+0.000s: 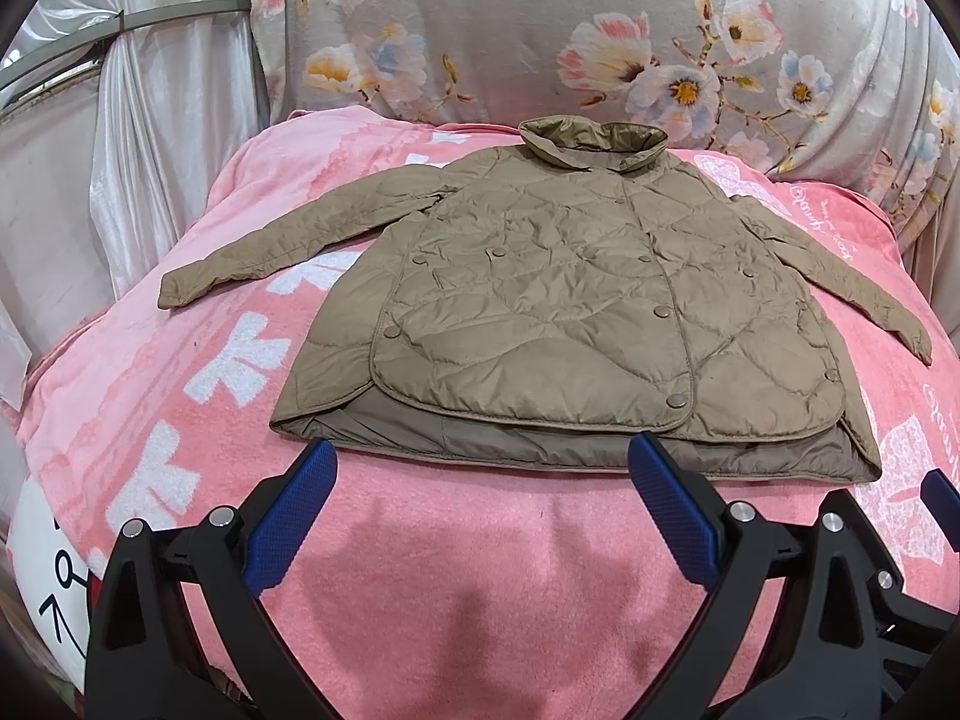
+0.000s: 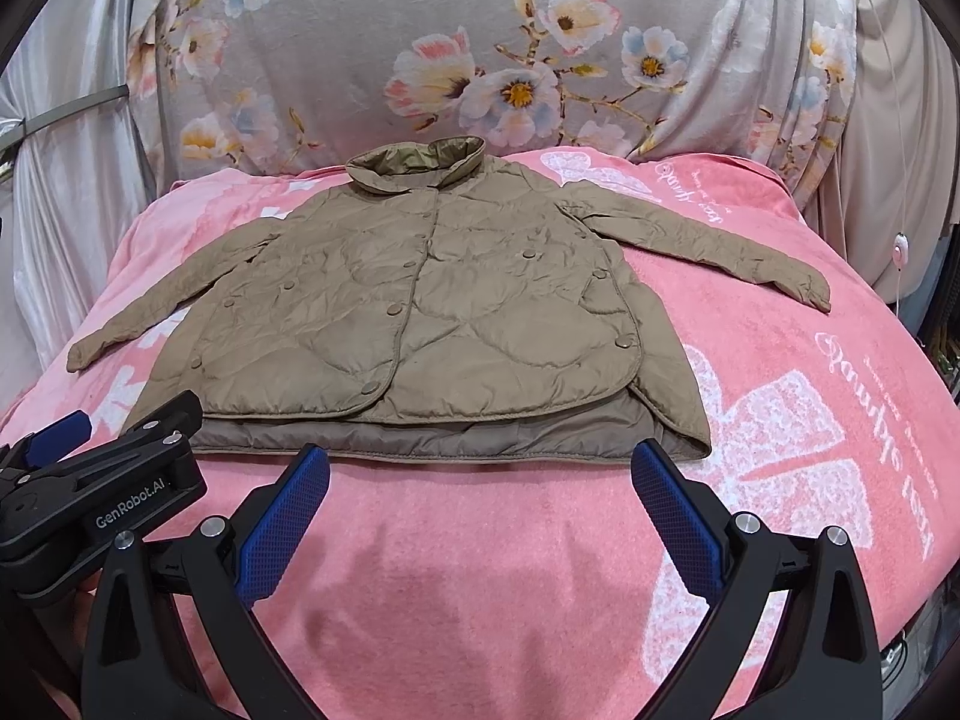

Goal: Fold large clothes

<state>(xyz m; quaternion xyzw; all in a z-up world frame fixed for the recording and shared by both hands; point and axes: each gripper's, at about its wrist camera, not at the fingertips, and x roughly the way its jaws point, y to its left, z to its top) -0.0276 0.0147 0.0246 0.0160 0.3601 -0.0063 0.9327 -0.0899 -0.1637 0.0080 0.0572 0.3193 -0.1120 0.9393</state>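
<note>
The tan quilted snap-front jacket [image 1: 558, 312] lies flat, sleeves spread, on the pink patterned blanket [image 1: 420, 540]. The left gripper [image 1: 480, 468] and right gripper [image 2: 480, 474] both hover near the hem, jaws wide and empty. Best to start by pinching a sleeve cuff cleanly (one layer only). Only the right view shows the far cuff's surroundings.

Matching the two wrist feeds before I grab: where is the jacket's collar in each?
Left wrist: collar upper centre-right, against the floral cloth.
Right wrist: collar upper centre-left.
Shared landmark: the bottom snap button near the jacket's hem.
</note>
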